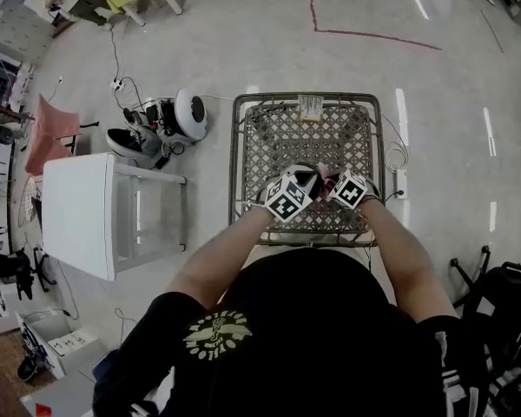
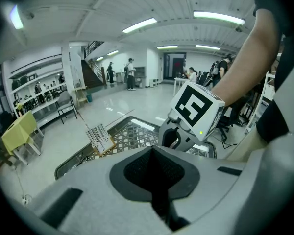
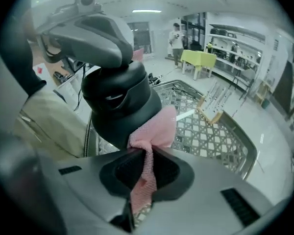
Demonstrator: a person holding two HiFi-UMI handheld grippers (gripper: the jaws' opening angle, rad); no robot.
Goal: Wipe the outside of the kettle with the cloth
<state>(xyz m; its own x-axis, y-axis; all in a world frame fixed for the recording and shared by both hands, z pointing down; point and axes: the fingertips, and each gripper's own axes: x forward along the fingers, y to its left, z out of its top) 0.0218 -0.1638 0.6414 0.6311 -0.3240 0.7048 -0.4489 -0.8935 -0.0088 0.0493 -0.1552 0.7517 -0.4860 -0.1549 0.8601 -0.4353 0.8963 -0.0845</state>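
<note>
Two claws. Right claw clamped on pink cloth, pressed against dark kettle; left claw together, empty. Step judged: wiping. Next: likely sweep round kettle wall.

kettle: base hidden behind jaws | table: near end hidden under person

Kettle: dark, rounded body under a grey upper part. It was seen over the near part of the lattice table. Cloth: 1 pink, textured piece, which lay bunched against the kettle's side. Its lower end hung pinched between the jaws of the right gripper.
</note>
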